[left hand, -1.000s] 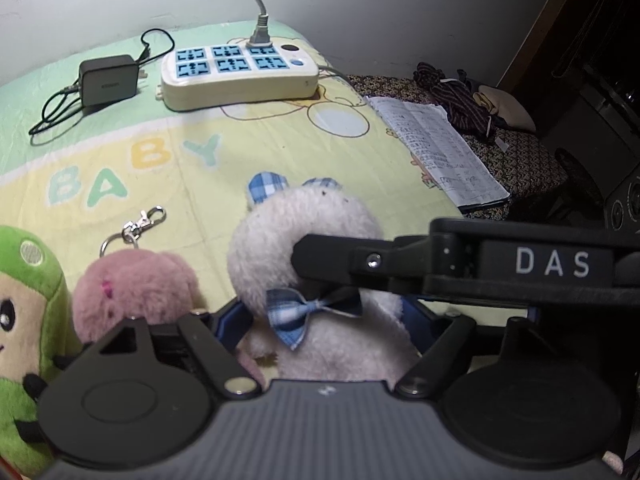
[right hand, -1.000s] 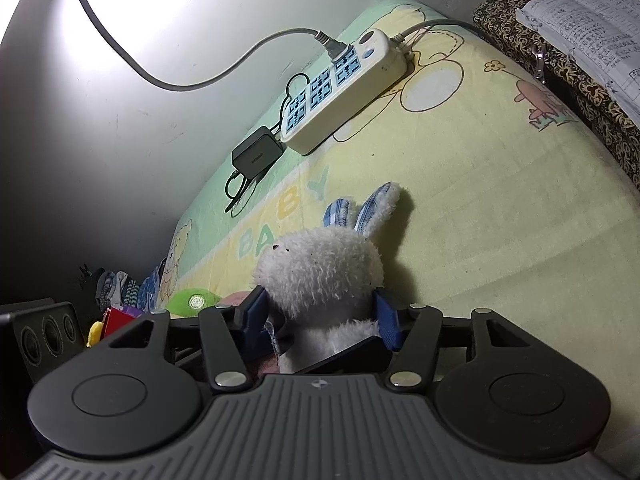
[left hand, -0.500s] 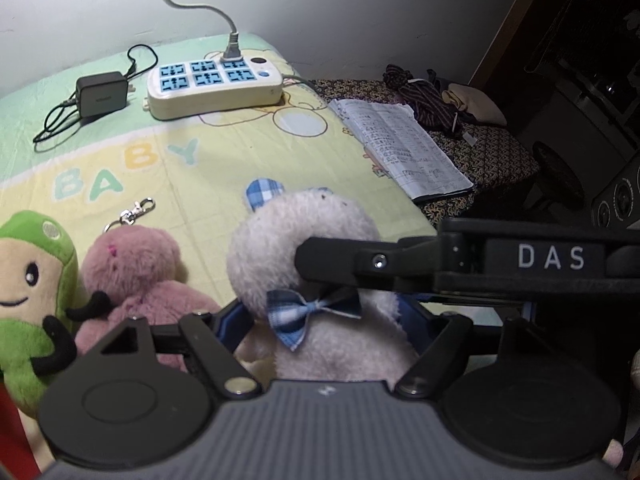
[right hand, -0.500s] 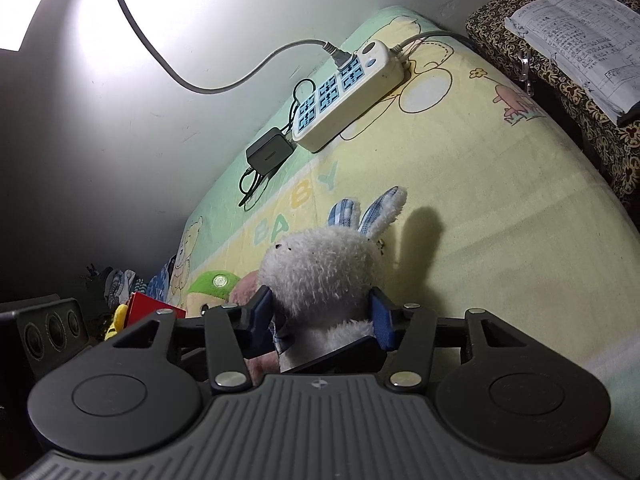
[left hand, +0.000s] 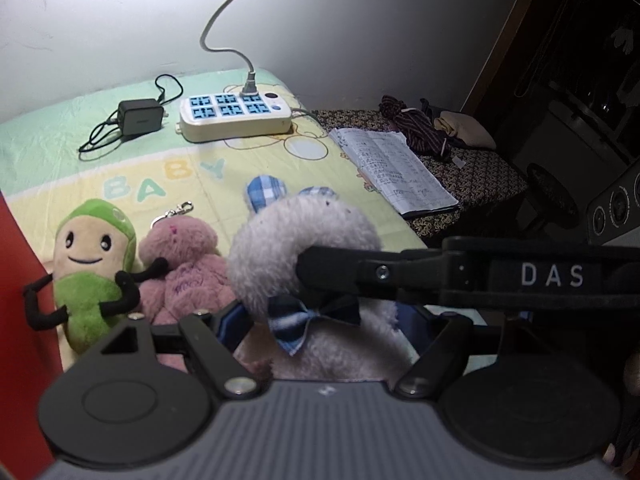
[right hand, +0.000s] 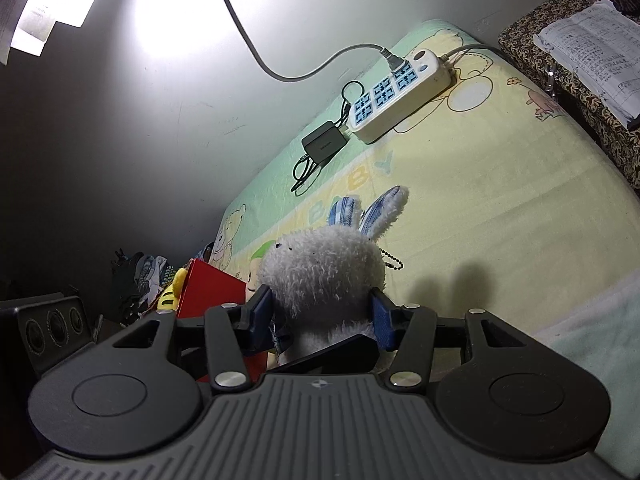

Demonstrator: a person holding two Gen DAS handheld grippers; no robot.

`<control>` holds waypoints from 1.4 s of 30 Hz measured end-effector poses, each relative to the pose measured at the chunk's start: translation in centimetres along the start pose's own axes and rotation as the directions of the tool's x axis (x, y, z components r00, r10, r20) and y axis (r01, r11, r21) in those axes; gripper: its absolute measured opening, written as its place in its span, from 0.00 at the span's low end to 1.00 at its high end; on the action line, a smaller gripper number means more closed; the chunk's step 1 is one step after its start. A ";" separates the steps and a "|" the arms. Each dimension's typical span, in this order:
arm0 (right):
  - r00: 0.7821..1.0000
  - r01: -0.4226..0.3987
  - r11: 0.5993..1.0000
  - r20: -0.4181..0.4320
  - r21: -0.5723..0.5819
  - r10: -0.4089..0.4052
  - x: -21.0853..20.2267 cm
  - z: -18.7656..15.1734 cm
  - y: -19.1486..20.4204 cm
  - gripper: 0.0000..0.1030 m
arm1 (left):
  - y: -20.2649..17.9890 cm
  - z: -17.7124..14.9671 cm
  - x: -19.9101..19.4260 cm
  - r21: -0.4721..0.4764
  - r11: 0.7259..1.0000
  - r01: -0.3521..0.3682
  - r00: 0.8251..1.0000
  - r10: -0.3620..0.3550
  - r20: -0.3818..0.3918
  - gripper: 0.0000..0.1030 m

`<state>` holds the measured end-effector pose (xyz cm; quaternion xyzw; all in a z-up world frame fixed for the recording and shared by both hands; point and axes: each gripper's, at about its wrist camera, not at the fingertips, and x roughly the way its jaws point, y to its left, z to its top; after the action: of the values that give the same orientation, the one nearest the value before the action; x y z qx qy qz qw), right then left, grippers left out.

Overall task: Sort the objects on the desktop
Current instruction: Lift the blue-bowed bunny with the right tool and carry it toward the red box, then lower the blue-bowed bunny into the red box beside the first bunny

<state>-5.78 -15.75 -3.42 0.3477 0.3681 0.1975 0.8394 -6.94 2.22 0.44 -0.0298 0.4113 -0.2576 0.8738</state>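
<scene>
Both grippers' jaws clamping white bunny [right hand: 324,268]

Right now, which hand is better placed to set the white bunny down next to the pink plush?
Probably left. Both clamp the white bunny, but the left hand-held gripper sits right beside the pink plush, while the right hand-held gripper reaches in across the bunny from the far side.

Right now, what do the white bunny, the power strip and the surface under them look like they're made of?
White bunny: shaggy plush, fuzzy pile visible; ears and bow tie look like woven checked cloth.
Power strip: smooth cream plastic with a slight sheen, blue socket faces.
Surface: soft printed fabric, matte, faintly wrinkled, probably a quilted or cotton mat.
</scene>
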 end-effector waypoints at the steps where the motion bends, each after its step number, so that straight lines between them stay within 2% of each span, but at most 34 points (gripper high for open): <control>1: 1.000 -0.001 1.000 0.001 -0.015 0.001 -0.1 -0.2 0.6 0.53 | 0.3 -0.1 -0.6 -0.002 1.000 0.003 1.000 -0.003 0.006 0.76; 12: 0.998 -0.029 0.997 0.047 -0.073 0.032 -0.7 -3.6 7.1 0.53 | 4.5 -1.5 -8.3 0.052 0.998 0.042 0.996 -0.045 0.073 0.76; 25: 0.990 -0.044 0.990 0.126 -0.133 0.061 1.7 -8.4 16.7 0.53 | 12.3 -3.1 -16.7 0.054 0.995 0.084 0.981 -0.092 0.172 0.76; 34: 0.985 -0.074 0.977 0.137 -0.198 0.102 4.9 -9.9 22.0 0.53 | 18.2 -3.9 -20.6 0.040 0.998 0.040 0.971 -0.048 0.236 0.76; 42: 0.988 -0.108 0.966 0.084 -0.237 0.131 9.7 -9.9 25.3 0.53 | 23.4 -4.4 -21.3 -0.022 1.000 0.002 0.972 0.004 0.234 0.76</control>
<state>-8.88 11.48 5.50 0.2786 0.2787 0.2720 0.8779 -11.46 33.30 6.30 -0.0693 0.3086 -0.2473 0.9159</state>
